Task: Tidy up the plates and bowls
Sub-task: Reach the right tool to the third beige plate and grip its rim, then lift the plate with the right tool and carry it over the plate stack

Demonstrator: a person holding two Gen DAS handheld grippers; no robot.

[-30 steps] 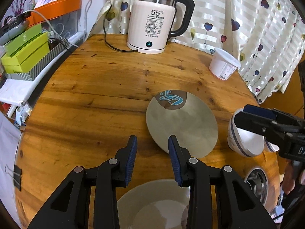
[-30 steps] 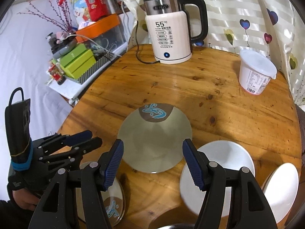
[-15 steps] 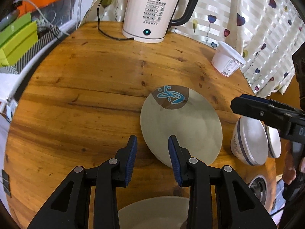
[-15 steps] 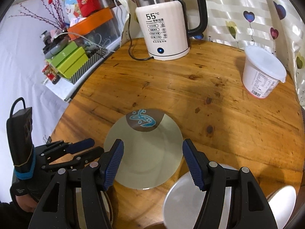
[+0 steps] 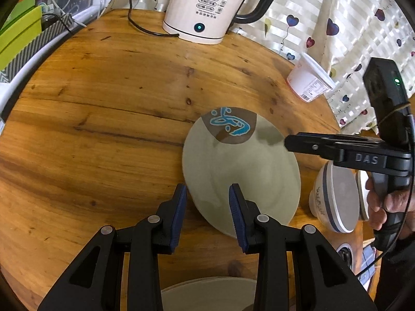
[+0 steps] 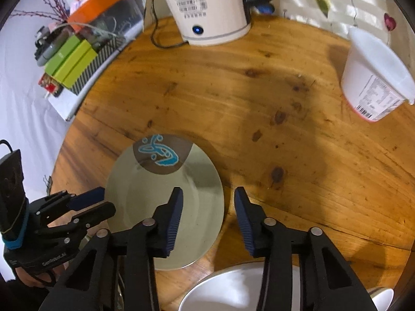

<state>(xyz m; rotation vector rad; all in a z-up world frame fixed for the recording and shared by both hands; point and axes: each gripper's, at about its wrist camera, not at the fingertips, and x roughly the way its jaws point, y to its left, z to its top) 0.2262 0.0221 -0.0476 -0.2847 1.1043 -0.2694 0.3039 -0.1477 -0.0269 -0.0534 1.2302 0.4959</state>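
A grey-green plate (image 5: 241, 171) with a brown patch and a blue fish drawing lies on the round wooden table (image 5: 103, 119); it also shows in the right wrist view (image 6: 166, 202). My left gripper (image 5: 207, 207) is open and empty, its fingers over the plate's near-left rim. My right gripper (image 6: 207, 212) is open and empty, straddling the plate's right rim; it shows from the side in the left wrist view (image 5: 290, 142). A white bowl with a blue band (image 5: 334, 197) stands right of the plate. A second plate (image 5: 210, 292) lies under my left gripper.
A white electric kettle (image 5: 215, 5) with its cord stands at the back. A white lidded tub (image 6: 373, 77) sits at the back right. Green boxes (image 6: 70, 62) and clutter lie off the table's left. A white bowl (image 6: 233, 290) sits below my right gripper.
Both grippers have moved forward and down toward the fish plate. The right gripper has narrowed and shifted from above the white bowl to the plate's right rim.
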